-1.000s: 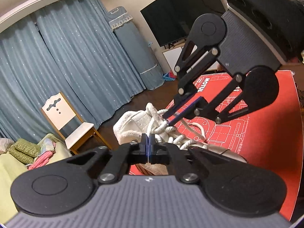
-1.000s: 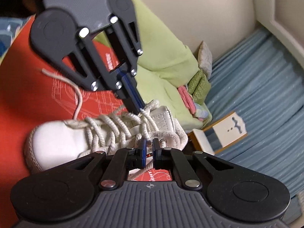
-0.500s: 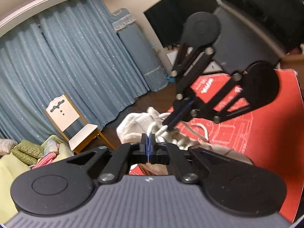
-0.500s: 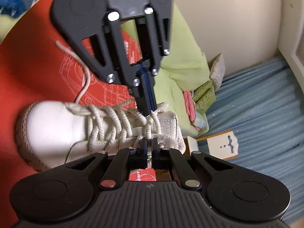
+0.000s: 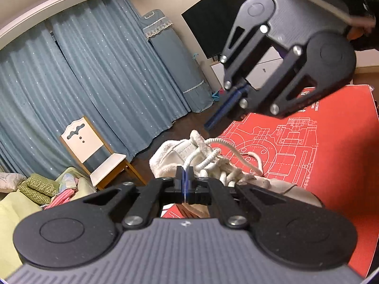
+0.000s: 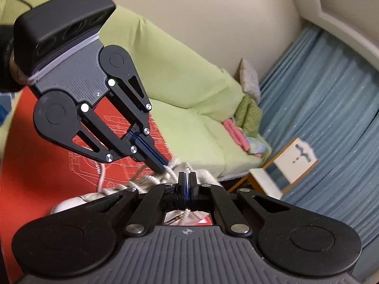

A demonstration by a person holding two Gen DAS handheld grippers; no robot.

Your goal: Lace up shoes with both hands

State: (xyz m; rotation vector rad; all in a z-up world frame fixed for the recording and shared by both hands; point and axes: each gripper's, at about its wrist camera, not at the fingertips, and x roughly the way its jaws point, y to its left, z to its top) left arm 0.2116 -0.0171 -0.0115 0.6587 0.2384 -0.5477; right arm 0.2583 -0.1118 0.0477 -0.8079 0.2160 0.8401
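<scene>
Laces (image 5: pixel 208 163) pinched in my left claw (image 5: pixel 184 179) at the white shoe (image 5: pixel 180 151) on the red mat (image 5: pixel 331 165), my right claw (image 5: pixel 214 118), snapped shut a second ago, has lifted away empty, its strand unsecured.

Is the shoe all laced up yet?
Nearly. The laces already criss-cross up the white shoe. Both hand-held grippers are shut: the left pinches a thin lace, and the right seems to hold nothing above the shoe. One lace end lies loose on the red mat; no bow yet.
</scene>
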